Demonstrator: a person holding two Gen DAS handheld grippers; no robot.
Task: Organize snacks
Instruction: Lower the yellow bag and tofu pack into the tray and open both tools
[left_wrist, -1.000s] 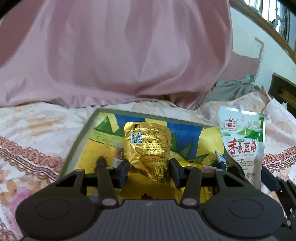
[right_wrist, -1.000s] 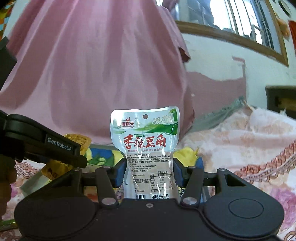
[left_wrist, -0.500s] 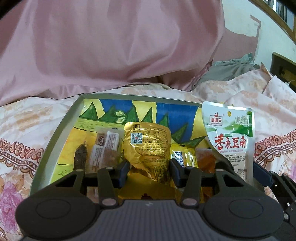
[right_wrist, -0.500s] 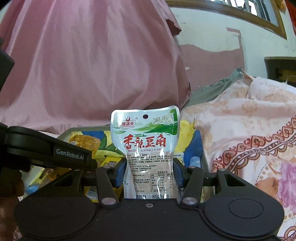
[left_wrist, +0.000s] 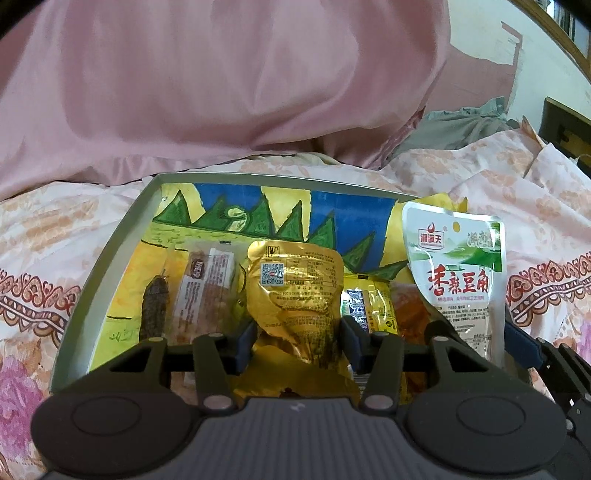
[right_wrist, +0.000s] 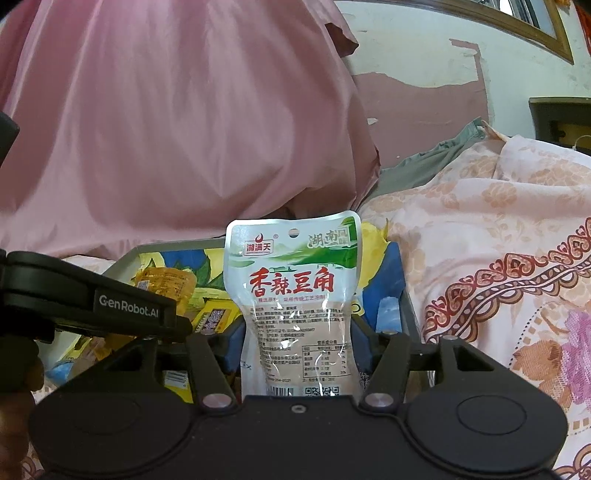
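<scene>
The left gripper (left_wrist: 297, 341) has its jaws closed on the lower part of a crinkled gold foil packet (left_wrist: 295, 291), which stands upright between the blue pads; the right gripper (right_wrist: 293, 345) likewise pinches a white-and-green pouch (right_wrist: 293, 295) by its lower half, its red-lettered face toward the camera. Both packets hang over the tray (left_wrist: 110, 251), a grey-rimmed one with a painted blue, green and yellow floor, lying on a floral bedspread (left_wrist: 44, 236). The step in hand looks like setting these two down among the rest. To do it well, each packet should be lowered until it nearly touches a bare patch of the floor before the jaws ease off, the gold one kept clear of the clear-wrapped bar (left_wrist: 205, 288) and dark strip (left_wrist: 153, 310) at left, the pouch clear of the small yellow sachet (left_wrist: 369, 306) and orange packet (left_wrist: 412, 314). The foil is puffy and slippery-looking; the pouch is flat, glossy and part transparent.
</scene>
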